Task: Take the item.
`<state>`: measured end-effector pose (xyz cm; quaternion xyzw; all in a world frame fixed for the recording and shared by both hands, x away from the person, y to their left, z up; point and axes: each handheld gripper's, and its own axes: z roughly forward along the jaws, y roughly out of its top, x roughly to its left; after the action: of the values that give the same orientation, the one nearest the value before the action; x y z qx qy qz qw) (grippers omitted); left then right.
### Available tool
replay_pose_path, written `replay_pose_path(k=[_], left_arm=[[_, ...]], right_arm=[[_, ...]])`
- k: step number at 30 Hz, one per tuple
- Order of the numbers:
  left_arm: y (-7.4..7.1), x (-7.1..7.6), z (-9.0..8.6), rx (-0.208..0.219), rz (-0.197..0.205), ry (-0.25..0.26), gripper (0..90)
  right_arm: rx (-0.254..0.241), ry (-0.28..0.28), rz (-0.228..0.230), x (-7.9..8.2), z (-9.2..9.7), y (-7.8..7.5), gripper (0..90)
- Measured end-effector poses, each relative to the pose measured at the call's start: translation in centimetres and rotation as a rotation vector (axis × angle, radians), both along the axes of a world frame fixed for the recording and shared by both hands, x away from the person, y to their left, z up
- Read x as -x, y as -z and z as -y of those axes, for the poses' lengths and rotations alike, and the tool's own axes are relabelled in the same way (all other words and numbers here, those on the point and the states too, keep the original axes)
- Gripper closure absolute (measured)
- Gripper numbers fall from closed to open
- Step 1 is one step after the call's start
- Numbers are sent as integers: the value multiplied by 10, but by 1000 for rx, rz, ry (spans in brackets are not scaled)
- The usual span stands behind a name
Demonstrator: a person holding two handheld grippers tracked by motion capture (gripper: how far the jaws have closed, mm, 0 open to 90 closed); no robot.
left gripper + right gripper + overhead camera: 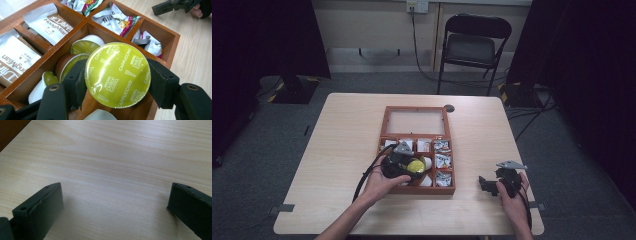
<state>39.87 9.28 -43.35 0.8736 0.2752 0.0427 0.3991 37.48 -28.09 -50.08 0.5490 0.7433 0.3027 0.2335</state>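
Observation:
A coffee capsule (pixel 117 75) with a yellow-green foil lid marked Cappuccino sits clamped between the black jaws of my left gripper (pixel 116 80), just above a compartment of the wooden box (pixel 172 47) that holds several more capsules (pixel 82 46). From above, the left gripper (pixel 408 167) hovers over the box's (pixel 384 122) front middle, the yellow capsule (pixel 415 166) showing at its tip. My right gripper (pixel 490 185) rests low over the bare table right of the box, and its jaws stand wide apart with nothing between them (pixel 115 205).
The box's other compartments hold white and brown sachets (pixel 47 25) and crinkled tea packets (pixel 117 20); its glass-paned lid (pixel 416 122) lies open at the back. A black folding chair (pixel 472 45) stands beyond the table's (pixel 337 150) far edge.

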Motion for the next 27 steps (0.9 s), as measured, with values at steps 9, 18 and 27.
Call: replay_pose_path(k=[9,18,27], left_arm=[[-10,5,3,12,29,20,377],[-22,6,-5,47,48,19,378],[-32,6,-15,71,88,-9,378]], right_arm=[[0,0,1,0,0,0,0],[0,0,0,0,0,0,0],[0,0,1,0,0,0,0]])
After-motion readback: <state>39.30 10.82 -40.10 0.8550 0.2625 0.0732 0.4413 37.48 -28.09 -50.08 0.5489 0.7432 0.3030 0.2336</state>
